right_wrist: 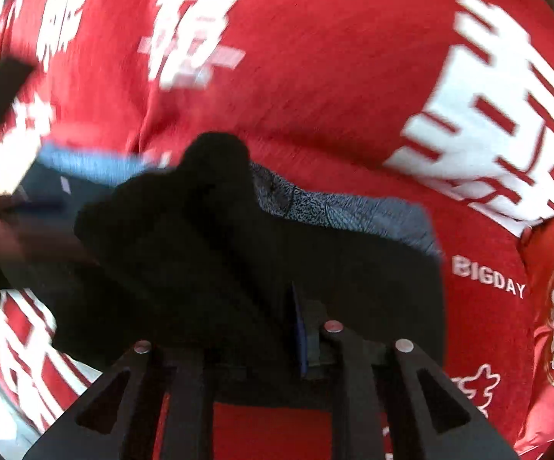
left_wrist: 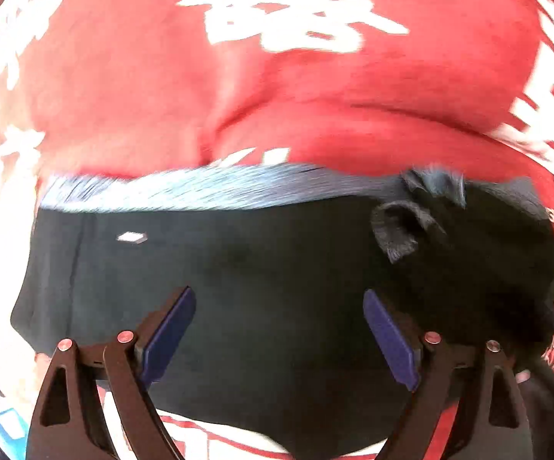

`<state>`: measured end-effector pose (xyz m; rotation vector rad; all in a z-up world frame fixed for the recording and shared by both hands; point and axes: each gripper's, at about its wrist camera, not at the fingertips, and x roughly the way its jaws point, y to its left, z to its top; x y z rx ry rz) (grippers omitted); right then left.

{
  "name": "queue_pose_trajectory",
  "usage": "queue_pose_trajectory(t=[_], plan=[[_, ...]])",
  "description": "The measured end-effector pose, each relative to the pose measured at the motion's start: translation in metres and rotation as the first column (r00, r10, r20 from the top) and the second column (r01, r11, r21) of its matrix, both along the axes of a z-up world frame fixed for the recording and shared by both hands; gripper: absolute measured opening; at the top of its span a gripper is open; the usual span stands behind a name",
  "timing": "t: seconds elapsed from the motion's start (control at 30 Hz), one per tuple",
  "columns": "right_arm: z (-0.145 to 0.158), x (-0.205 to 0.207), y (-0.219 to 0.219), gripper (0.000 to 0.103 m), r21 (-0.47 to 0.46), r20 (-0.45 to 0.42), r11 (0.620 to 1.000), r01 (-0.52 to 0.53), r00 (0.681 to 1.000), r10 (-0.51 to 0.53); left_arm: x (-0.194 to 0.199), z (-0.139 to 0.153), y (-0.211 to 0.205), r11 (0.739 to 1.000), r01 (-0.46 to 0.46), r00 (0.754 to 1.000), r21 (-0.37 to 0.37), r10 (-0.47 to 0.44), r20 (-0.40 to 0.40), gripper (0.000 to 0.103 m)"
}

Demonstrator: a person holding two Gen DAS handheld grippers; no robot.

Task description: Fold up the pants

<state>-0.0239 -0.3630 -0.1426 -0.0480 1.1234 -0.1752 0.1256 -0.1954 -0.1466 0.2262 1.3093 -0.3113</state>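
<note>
Directly beneath the left tool point(left_wrist: 279, 331), whose blue pads point(left_wrist: 169, 329) stand wide apart with nothing gripped, lies the dark body of the pants point(left_wrist: 238, 268), spread on a red bedspread point(left_wrist: 315, 88) printed with white characters. Past the tips of this tool a grey-blue band point(left_wrist: 200, 188) crosses the view from side to side; it is probably the waistband, or an inner face turned out. Its line gives the long edge of the garment, lying across the tool's forward direction. To the right of the left tool the cloth rises in a rumpled heap point(left_wrist: 411, 230).

Between the fingers of the right tool point(right_wrist: 261, 329), which stand narrow, dark cloth passes; only one blue pad point(right_wrist: 299, 329) shows, and whether the fingers pinch the fabric cannot be told. Ahead and left of it a lifted fold point(right_wrist: 200, 207) humps over the flat layer, with the grey-blue band point(right_wrist: 353, 211) beyond.

Judgement: the loose fold lies toward the right tool, which is the nearer; the left is free to pin or take the flat layer below it.
</note>
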Motion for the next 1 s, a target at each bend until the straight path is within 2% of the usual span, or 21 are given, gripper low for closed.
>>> queue_pose_trajectory(t=[0.07, 0.17, 0.2, 0.23, 0.33, 0.43, 0.53, 0.67, 0.73, 0.8, 0.87, 0.93, 1.0], plan=[[-0.02, -0.002, 0.024, 0.025, -0.113, -0.041, 0.993, -0.039, 0.999, 0.034, 0.007, -0.006, 0.016, 1.0, -0.023, 1.0, 0.008, 0.023, -0.015, 0.09], [-0.034, -0.012, 0.052, 0.033, -0.3, -0.078, 0.947, -0.117, 0.992, 0.097, 0.009, -0.007, 0.025, 1.0, -0.016, 0.999, -0.007, 0.015, -0.029, 0.09], [-0.032, -0.016, 0.06, 0.04, -0.327, -0.083, 0.934, -0.144, 0.989, 0.124, 0.008, -0.004, 0.024, 1.0, -0.005, 0.999, -0.022, 0.005, -0.032, 0.09], [-0.028, -0.017, 0.063, 0.043, -0.325, -0.083, 0.932, -0.161, 0.986, 0.142, 0.009, 0.0, 0.019, 0.999, 0.003, 0.999, -0.033, -0.004, -0.036, 0.09], [-0.007, -0.033, 0.067, 0.046, -0.239, -0.064, 0.954, -0.179, 0.984, 0.169, -0.006, 0.012, 0.004, 0.994, 0.056, 0.996, -0.098, -0.062, -0.059, 0.09], [0.023, -0.051, 0.033, 0.047, -0.06, -0.007, 0.996, -0.065, 0.998, 0.065, -0.016, 0.03, -0.023, 0.973, 0.135, 0.985, -0.187, -0.153, -0.083, 0.09], [0.03, -0.065, 0.005, 0.048, 0.043, -0.006, 0.998, 0.035, 0.999, -0.035, -0.023, 0.034, -0.05, 0.942, 0.212, 0.961, -0.259, -0.249, -0.12, 0.09], [0.03, -0.072, -0.023, 0.048, 0.12, -0.035, 0.986, 0.113, 0.993, -0.109, -0.027, 0.021, -0.075, 0.931, 0.246, 0.945, -0.271, -0.293, -0.149, 0.089], [0.028, -0.075, -0.031, 0.047, 0.138, -0.046, 0.982, 0.128, 0.991, -0.123, -0.028, 0.015, -0.082, 0.931, 0.254, 0.94, -0.264, -0.301, -0.159, 0.077], [0.025, -0.08, -0.038, 0.047, 0.166, -0.053, 0.975, 0.147, 0.989, -0.14, -0.027, 0.007, -0.087, 0.933, 0.254, 0.929, -0.256, -0.309, -0.202, 0.05], [0.025, -0.082, -0.045, 0.047, 0.196, -0.055, 0.967, 0.165, 0.986, -0.158, -0.03, 0.001, -0.091, 0.93, 0.258, 0.915, -0.26, -0.322, -0.244, 0.031], [0.023, -0.083, -0.048, 0.043, 0.217, -0.057, 0.96, 0.175, 0.984, -0.166, -0.033, 0.001, -0.093, 0.925, 0.271, 0.906, -0.265, -0.339, -0.253, 0.021], [0.023, -0.084, -0.053, 0.039, 0.241, -0.063, 0.953, 0.185, 0.983, -0.175, -0.034, 0.013, -0.091, 0.911, 0.279, 0.901, -0.305, -0.358, -0.244, 0.02]])
